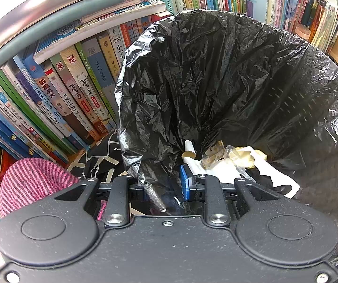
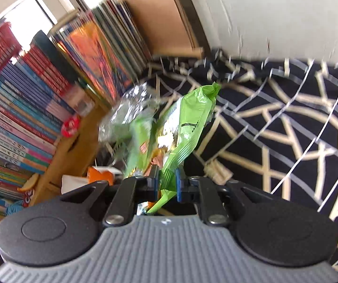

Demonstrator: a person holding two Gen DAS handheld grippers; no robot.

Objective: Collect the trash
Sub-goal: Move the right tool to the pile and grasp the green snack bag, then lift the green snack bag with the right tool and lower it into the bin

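**Desk:** Grippers first. How did each stand?

**Photographer:** Left gripper [image 1: 163, 188] pointed steeply down at the mouth of a black trash bag [image 1: 228, 89], its jaws nearly shut and pinching a bunched fold of the bag's rim. The right gripper [image 2: 166, 184] tilted down less steeply, with its jaws closed on the lower end of a green snack wrapper [image 2: 188, 129], which stood up and away from them. The right wrist view was streaked with motion blur.

**Desk:** And the room?

**Photographer:** The wrapper hung above a dark fabric surface with a cream lattice pattern [image 2: 275, 129]; whether that was a rug or a bed cover I could not tell. A bookshelf [image 1: 58, 94] packed with upright spines stood beside the bag, with a few books stacked flat on top. More book rows [image 2: 22, 108] filled a wooden shelf to the left in the right wrist view, below a pale wall [image 2: 275, 16]. A pink striped sleeve [image 1: 32, 179] showed just left of the left gripper.

**Desk:** Counts?

**Photographer:** Two grippers, one bag, one green wrapper with a crumpled silvery inside [image 2: 131, 106]. Inside the bag lay a white sheet of paper [image 1: 216, 169], one small paper roll [image 1: 190, 151] and some clear, yellowish wrappers [image 1: 230, 155], too tangled to count.
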